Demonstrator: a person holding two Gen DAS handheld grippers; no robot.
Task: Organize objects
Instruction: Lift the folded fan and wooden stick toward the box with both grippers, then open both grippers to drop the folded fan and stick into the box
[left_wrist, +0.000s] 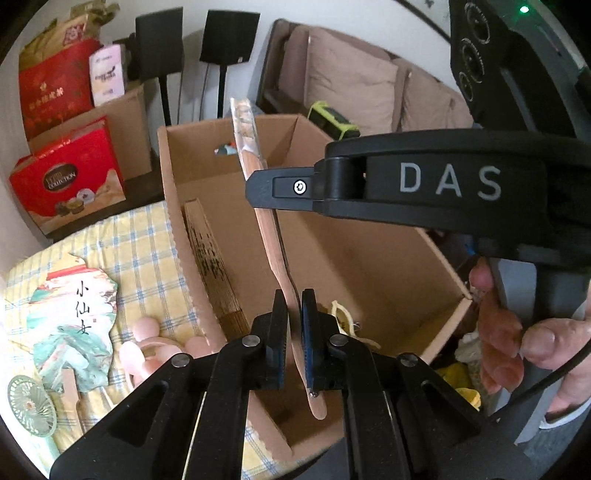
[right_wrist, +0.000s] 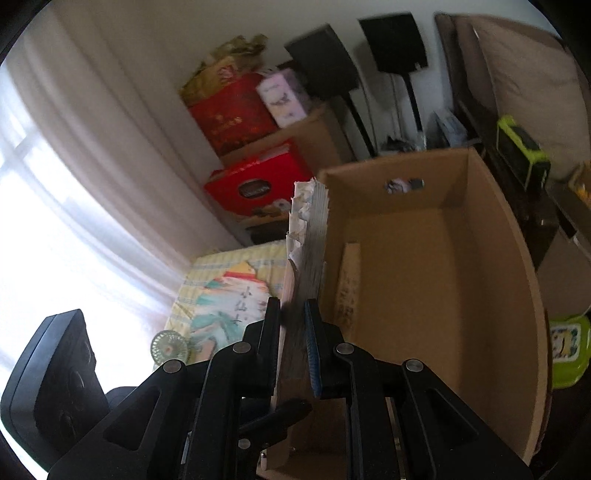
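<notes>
A closed folding fan (left_wrist: 275, 236) with wooden ribs stands nearly upright over an open cardboard box (left_wrist: 373, 258). My left gripper (left_wrist: 294, 332) is shut on its lower handle end. The right gripper (left_wrist: 258, 186) crosses the left wrist view and clamps the fan higher up. In the right wrist view the right gripper (right_wrist: 291, 332) is shut on the same fan (right_wrist: 308, 236), held at the left wall of the box (right_wrist: 509, 258). Another folded fan (left_wrist: 212, 262) lies inside the box along its left wall and also shows in the right wrist view (right_wrist: 347, 288).
A painted flat fan (left_wrist: 74, 325), a small green handheld fan (left_wrist: 31, 410) and pink items (left_wrist: 147, 350) lie on a yellow checked cloth (left_wrist: 140, 240) left of the box. Red gift boxes (left_wrist: 70, 177) and cartons stand behind. A sofa (left_wrist: 354, 77) is at the back right.
</notes>
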